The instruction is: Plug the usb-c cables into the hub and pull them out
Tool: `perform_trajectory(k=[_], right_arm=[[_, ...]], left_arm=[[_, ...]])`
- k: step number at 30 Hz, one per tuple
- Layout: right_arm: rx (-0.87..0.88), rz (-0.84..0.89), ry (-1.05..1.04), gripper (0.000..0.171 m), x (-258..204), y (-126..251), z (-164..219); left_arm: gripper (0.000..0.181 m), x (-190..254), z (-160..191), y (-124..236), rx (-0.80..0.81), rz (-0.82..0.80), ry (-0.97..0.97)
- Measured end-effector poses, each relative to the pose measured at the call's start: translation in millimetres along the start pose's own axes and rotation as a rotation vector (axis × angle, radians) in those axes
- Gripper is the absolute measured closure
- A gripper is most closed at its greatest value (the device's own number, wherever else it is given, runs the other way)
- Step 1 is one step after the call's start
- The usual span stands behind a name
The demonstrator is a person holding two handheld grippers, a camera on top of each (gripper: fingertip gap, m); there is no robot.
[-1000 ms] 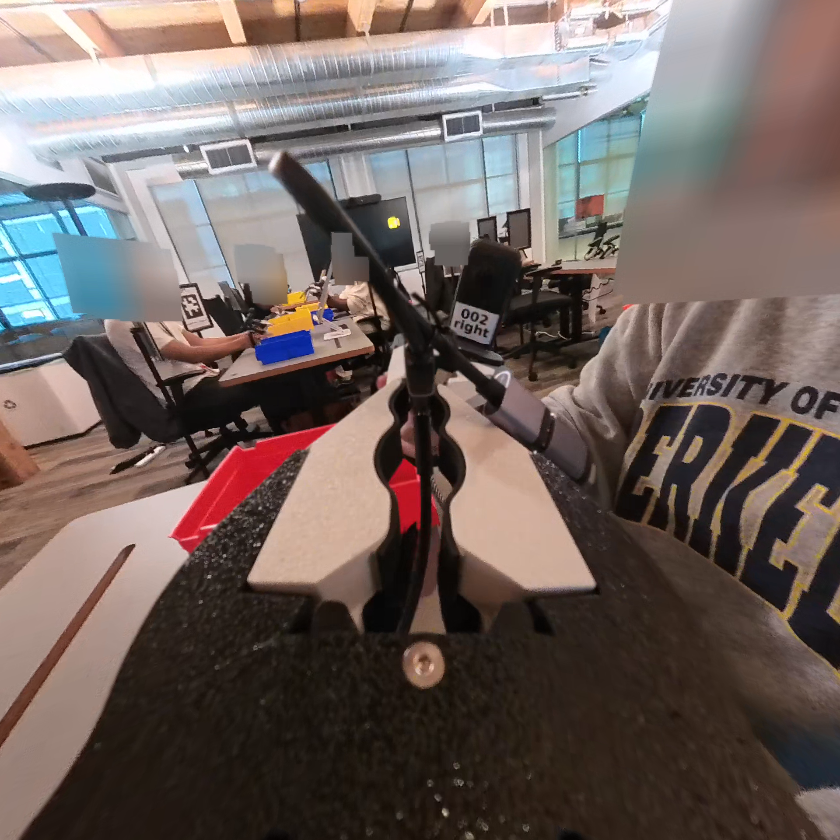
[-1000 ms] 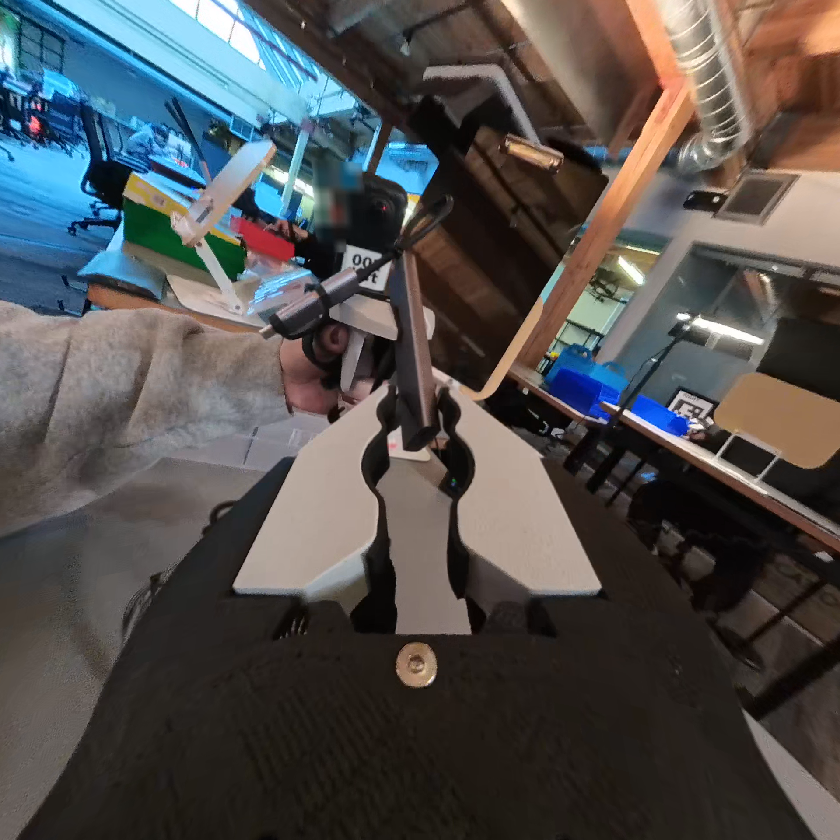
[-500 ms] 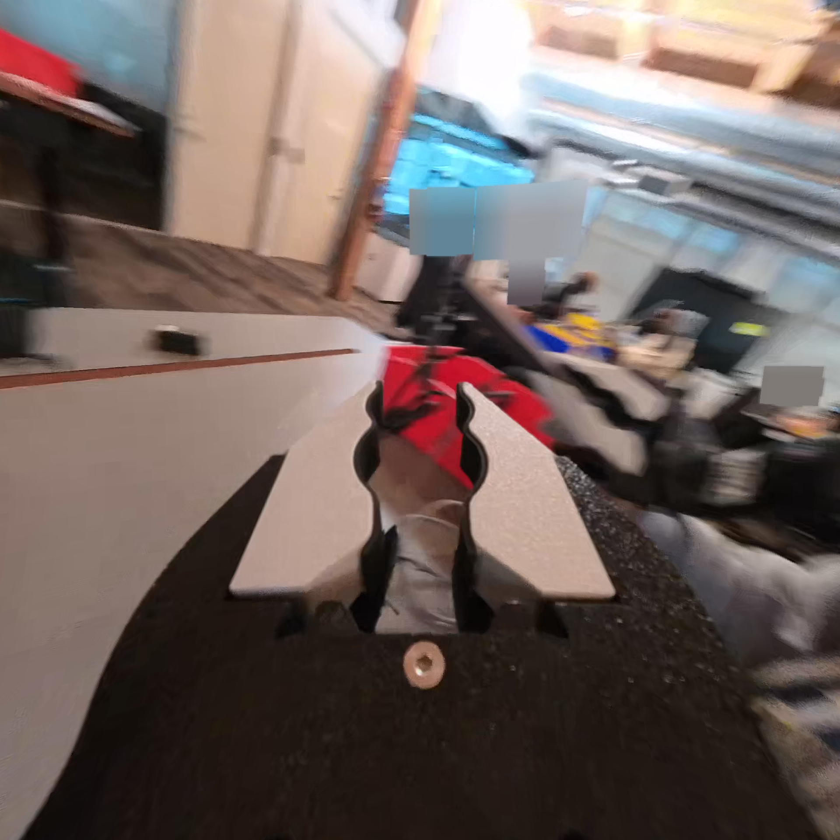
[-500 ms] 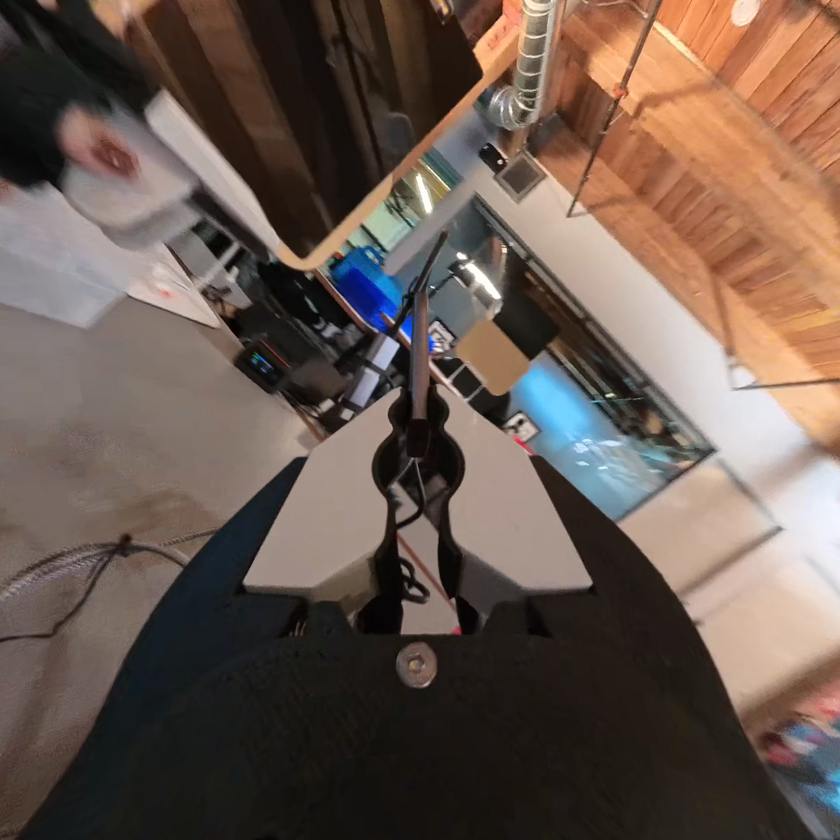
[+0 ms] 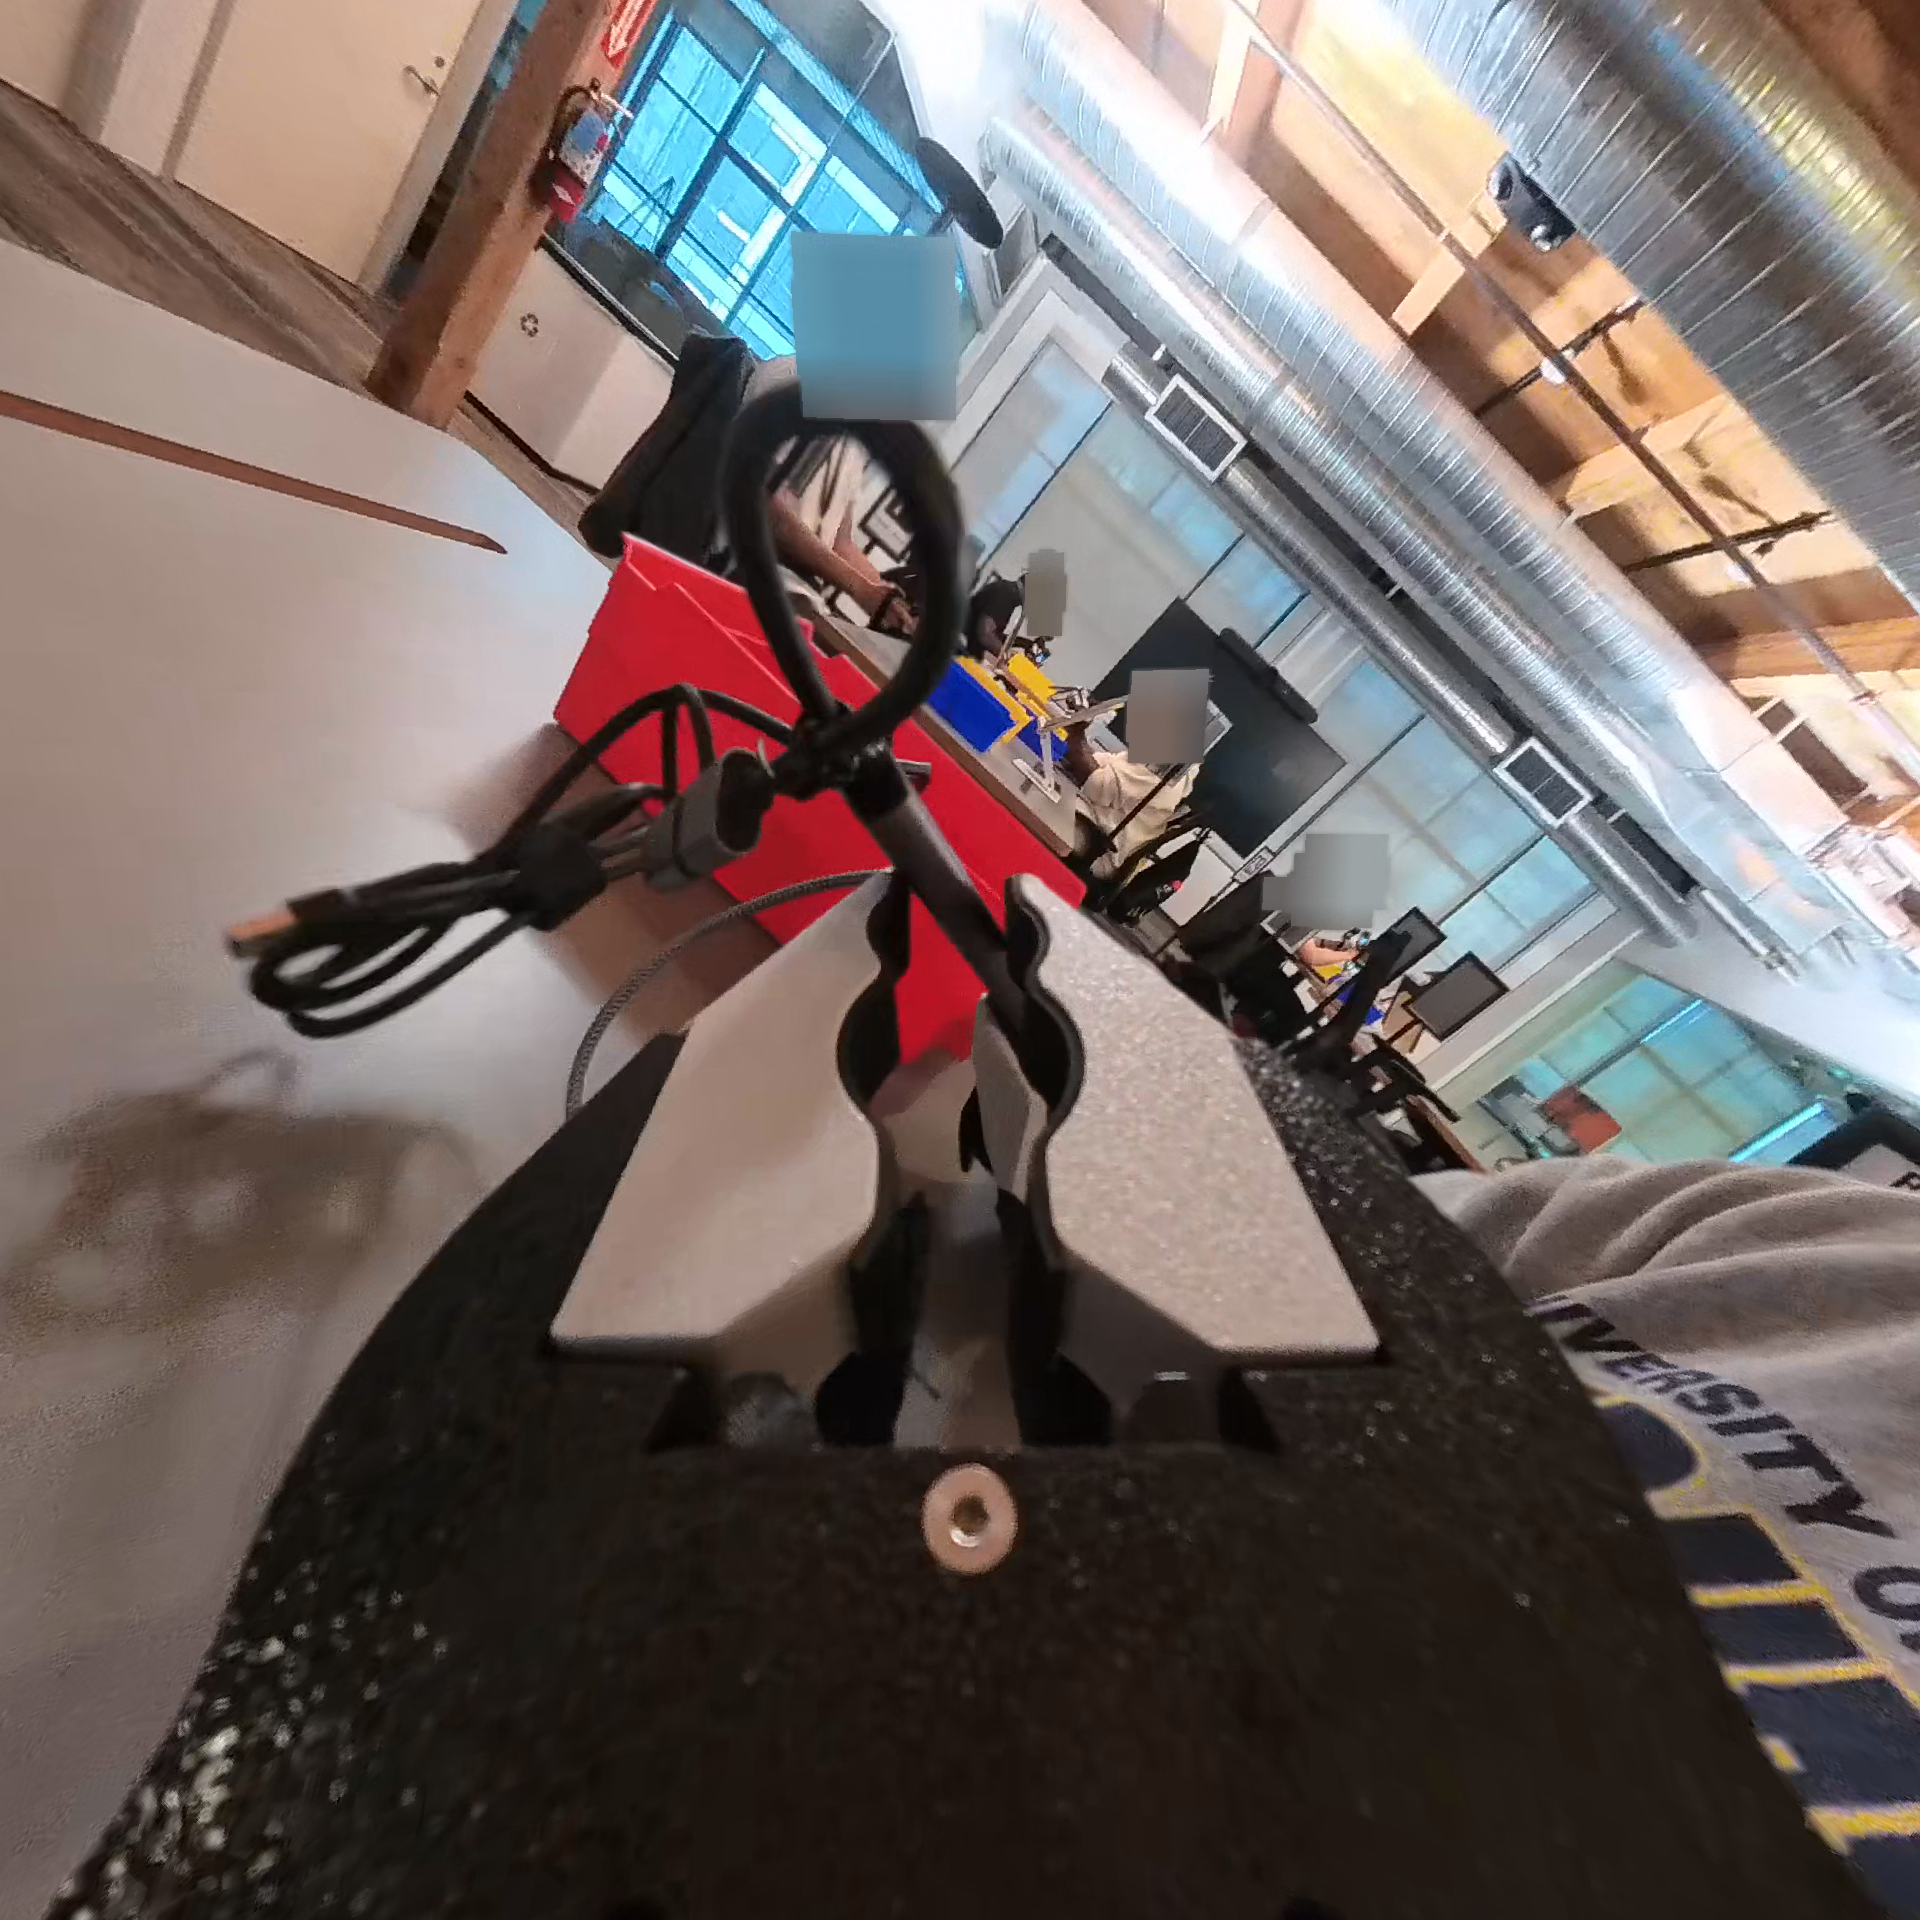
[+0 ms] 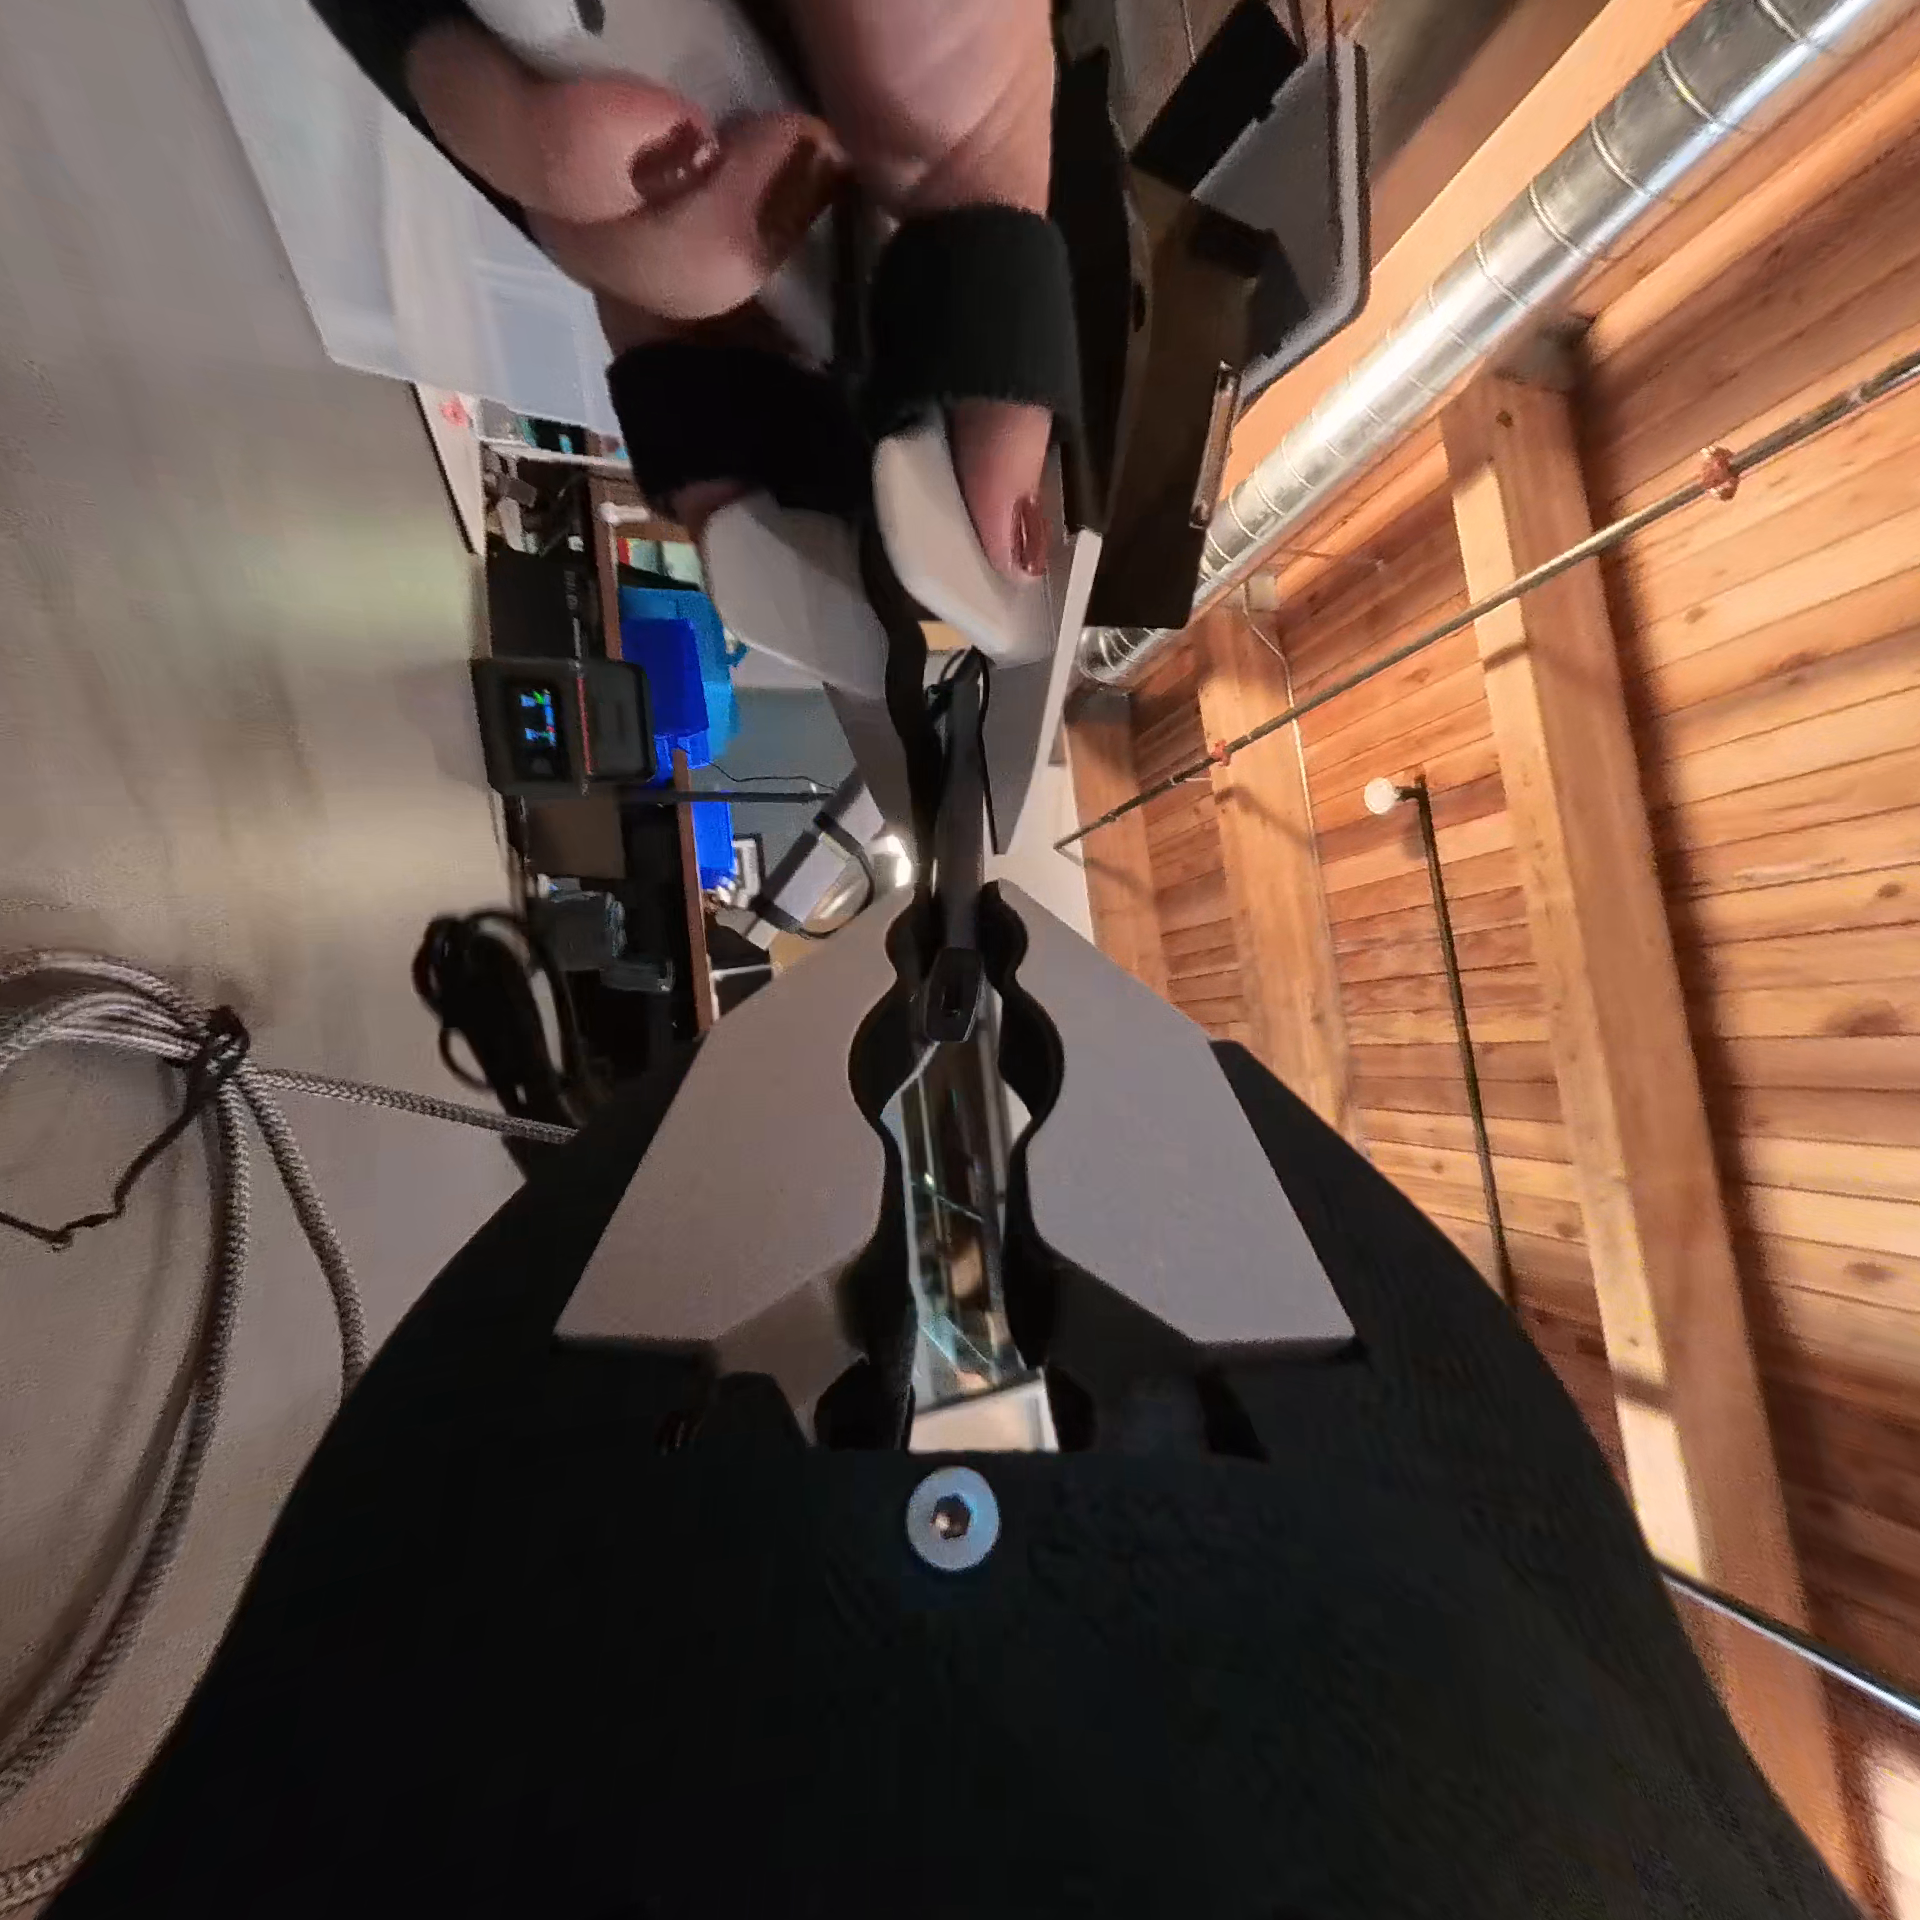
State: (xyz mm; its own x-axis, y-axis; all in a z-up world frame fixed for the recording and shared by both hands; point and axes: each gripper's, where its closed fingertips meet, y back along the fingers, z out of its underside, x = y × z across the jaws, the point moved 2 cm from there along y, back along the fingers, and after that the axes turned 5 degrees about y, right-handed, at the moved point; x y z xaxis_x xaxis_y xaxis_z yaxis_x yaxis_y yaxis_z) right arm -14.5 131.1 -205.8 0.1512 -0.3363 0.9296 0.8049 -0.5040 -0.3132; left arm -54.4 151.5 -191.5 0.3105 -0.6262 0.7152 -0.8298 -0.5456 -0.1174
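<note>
Left tool: my left tool (image 5: 951, 935) has its grey fingers a little apart, with a black cable end (image 5: 940, 878) running up between them against the right finger; I cannot tell whether they pinch it.
Cable bundle: the black cable loops (image 5: 842, 561) above the tips and joins a tied bundle of black cables (image 5: 499, 894) hanging to the left, over the pale worktop (image 5: 208, 727).
Red bin: a red plastic bin (image 5: 748, 769) stands on the worktop behind the bundle.
Right tool: my right tool (image 6: 948, 940) is pressed together on a slim dark grey hub (image 6: 951, 904), held edge-on, its open port facing the camera.
Braided cable: a grey braided cable (image 6: 156, 1039) lies coiled on the worktop at left.
Hand: my left hand (image 6: 727, 187), in black straps, shows above.
</note>
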Motion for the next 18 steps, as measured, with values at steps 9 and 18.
perform_trajectory(k=[9, 18], right_arm=[[0.29, -0.655, -1.199, 0.135, 19, 23, 1], [0.273, -1.075, -1.274, 0.162, -11, 17, -14]], left_arm=[[0.175, -4, 30, 17, -0.254, -0.099, -0.547], [0.175, 15, 55, 14, -0.34, 0.032, -0.734]])
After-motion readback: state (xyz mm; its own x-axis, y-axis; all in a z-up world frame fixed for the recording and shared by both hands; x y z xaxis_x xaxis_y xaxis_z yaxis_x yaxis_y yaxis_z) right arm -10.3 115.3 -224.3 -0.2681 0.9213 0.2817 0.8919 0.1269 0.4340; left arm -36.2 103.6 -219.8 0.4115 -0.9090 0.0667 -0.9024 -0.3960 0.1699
